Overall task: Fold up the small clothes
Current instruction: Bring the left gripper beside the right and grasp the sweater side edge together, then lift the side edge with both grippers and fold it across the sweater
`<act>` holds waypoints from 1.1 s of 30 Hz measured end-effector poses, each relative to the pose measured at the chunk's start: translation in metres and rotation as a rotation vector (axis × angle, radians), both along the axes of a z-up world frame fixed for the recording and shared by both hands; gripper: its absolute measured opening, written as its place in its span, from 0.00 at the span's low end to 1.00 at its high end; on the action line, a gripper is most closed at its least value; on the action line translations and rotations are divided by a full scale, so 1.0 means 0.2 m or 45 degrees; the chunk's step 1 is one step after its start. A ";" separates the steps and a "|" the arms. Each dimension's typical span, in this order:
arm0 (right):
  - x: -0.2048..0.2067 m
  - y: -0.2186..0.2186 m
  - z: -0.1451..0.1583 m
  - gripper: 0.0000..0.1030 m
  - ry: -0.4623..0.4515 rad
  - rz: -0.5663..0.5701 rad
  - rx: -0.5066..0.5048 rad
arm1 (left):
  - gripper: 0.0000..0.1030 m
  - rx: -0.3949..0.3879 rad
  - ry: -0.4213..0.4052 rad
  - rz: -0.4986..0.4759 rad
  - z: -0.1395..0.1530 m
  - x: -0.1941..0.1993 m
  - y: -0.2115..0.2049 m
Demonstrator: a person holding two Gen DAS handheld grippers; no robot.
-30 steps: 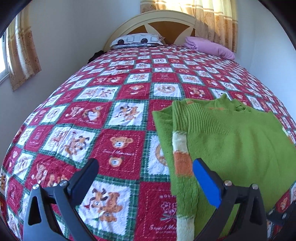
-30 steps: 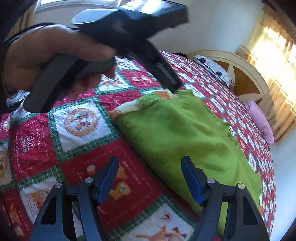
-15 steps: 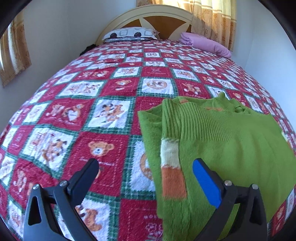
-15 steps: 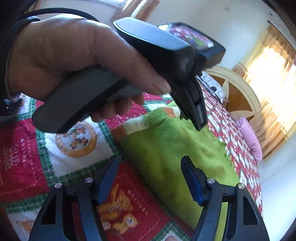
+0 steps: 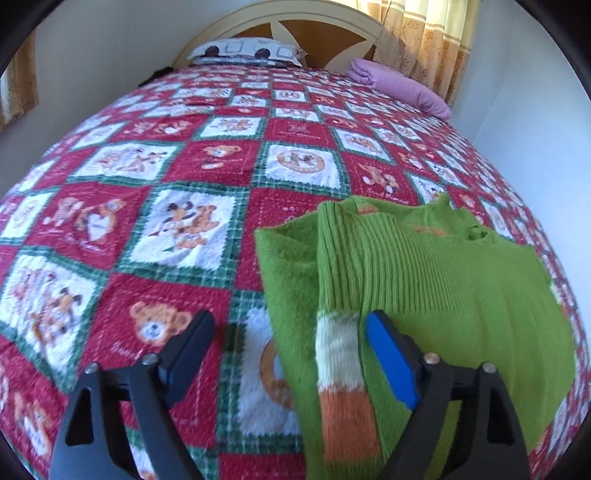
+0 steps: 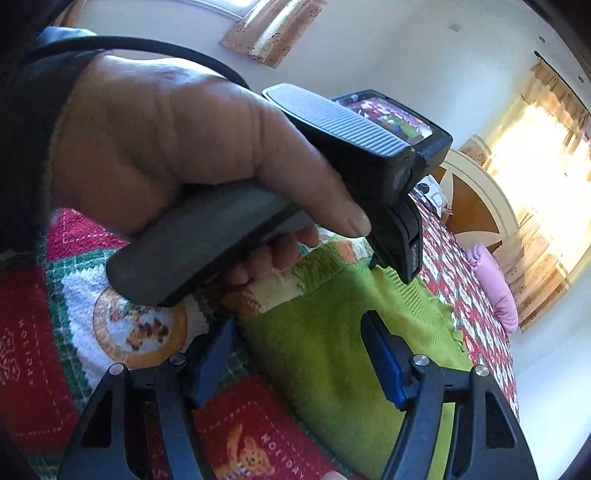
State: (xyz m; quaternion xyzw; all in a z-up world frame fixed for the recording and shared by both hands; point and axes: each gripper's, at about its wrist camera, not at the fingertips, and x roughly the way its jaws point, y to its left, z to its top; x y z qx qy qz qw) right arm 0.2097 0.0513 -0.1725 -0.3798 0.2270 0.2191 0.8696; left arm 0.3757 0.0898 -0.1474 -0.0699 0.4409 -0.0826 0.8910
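A small green knit sweater lies flat on the patchwork quilt, its sleeve with white and orange cuff bands folded down over its left side. My left gripper is open, low over the sweater's left edge, the sleeve between its fingers. In the right wrist view the sweater lies ahead, and my right gripper is open over its near edge. The hand and left gripper handle fill the upper left of that view.
A patterned pillow and a purple pillow lie at the headboard. Curtains hang at the far right, with a white wall beside the bed.
Both grippers have moved closer to the sweater and lower. The left gripper now straddles the folded sleeve. Both stay open.
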 end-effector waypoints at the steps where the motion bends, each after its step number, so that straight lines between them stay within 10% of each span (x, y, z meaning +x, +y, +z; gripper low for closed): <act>1: 0.01 0.00 0.00 0.68 0.000 0.001 -0.001 | 0.82 -0.016 0.001 0.001 0.00 0.01 0.01; 8: 0.05 0.01 0.00 0.66 0.003 -0.001 -0.006 | 0.54 -0.036 0.001 -0.100 -0.01 0.06 -0.04; 11: 0.06 0.01 -0.01 0.16 0.073 0.011 0.002 | 0.19 -0.088 0.017 -0.162 0.01 0.08 -0.05; 33: 0.08 -0.40 0.28 0.10 0.189 -0.082 0.420 | 0.17 -0.218 0.024 -0.102 0.28 0.06 -0.11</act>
